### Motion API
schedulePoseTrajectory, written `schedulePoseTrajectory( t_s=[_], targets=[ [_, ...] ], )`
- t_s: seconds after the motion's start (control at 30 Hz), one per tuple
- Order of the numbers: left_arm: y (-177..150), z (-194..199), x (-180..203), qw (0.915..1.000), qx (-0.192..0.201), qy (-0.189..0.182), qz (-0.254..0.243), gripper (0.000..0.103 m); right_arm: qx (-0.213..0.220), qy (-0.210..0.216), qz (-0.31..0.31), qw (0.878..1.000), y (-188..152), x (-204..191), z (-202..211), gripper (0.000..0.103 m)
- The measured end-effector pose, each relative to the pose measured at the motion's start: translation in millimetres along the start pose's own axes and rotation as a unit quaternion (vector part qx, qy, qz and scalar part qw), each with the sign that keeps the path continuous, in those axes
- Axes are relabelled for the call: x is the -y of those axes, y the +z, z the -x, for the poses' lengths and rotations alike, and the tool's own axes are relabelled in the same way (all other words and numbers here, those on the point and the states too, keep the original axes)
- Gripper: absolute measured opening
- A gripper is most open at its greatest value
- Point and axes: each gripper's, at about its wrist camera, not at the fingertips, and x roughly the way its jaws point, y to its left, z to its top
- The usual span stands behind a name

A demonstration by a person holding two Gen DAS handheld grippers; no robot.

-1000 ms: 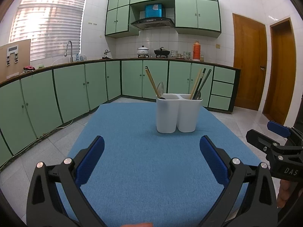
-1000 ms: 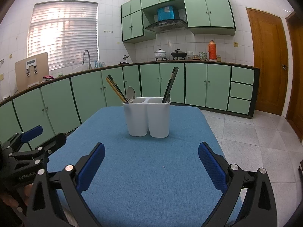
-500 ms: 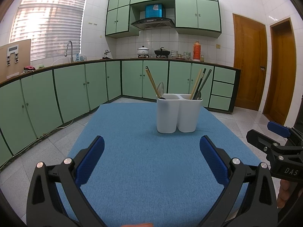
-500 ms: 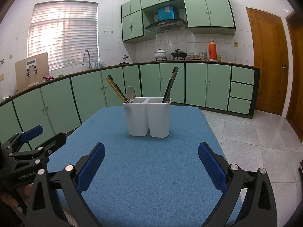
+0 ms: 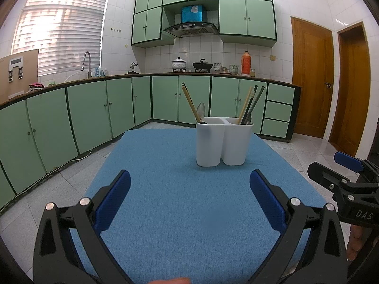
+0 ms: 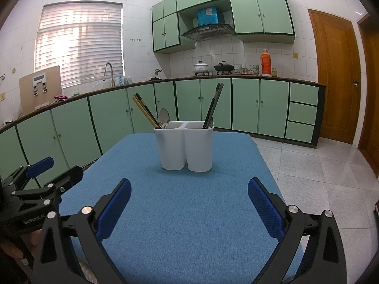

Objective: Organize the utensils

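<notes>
Left wrist view: the left gripper [image 5: 189, 189] gapes wide, empty, the white utensil holder [image 5: 223, 142] well ahead, slightly right of centre. Right gripper [image 6: 189, 190] likewise spread, holding nothing, holder centred beyond.

Green cabinets [image 5: 90, 116], white tiled walls [image 5: 118, 11], blinded window [image 5: 59, 30], wooden doors [image 5: 310, 87].

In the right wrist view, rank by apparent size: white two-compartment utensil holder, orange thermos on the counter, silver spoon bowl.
1. White two-compartment utensil holder
2. Orange thermos, though it stands farther back
3. Silver spoon bowl
</notes>
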Motion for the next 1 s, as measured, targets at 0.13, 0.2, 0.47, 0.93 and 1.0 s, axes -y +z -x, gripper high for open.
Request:
schedulePoseTrajectory(
  t_s=[0.13, 0.2, 0.47, 0.93, 1.0],
  targets=[
    [0.0, -0.1, -0.3, 1.0000, 0.000, 0.000, 0.000, 0.098, 0.000, 0.000, 0.000, 1.000, 0.1, 0.1, 0.1, 0.097],
    [-0.4, -0.3, -0.2, 1.0000, 0.000, 0.000, 0.001, 0.098, 0.000, 0.000, 0.000, 1.000, 0.1, 0.1, 0.0, 0.097],
    [-0.5, -0.4, -0.1, 1.0000, 0.000, 0.001, 0.000, 0.098, 0.000, 0.000, 0.000, 1.000, 0.1, 0.1, 0.0, 0.097],
    [-1.2, -1.4, 1.2, 1.0000, -0.001, 0.003, 0.004, 0.098, -0.003, 0.001, 0.002, 1.000, -4.0, 1.6, -3.3, 0.097],
    [-1.2, -1.2, 1.3, 1.0000, -0.001, 0.003, 0.004, 0.098, -0.003, 0.001, 0.002, 1.000, -4.1, 1.5, -3.3, 0.097]
  ],
)
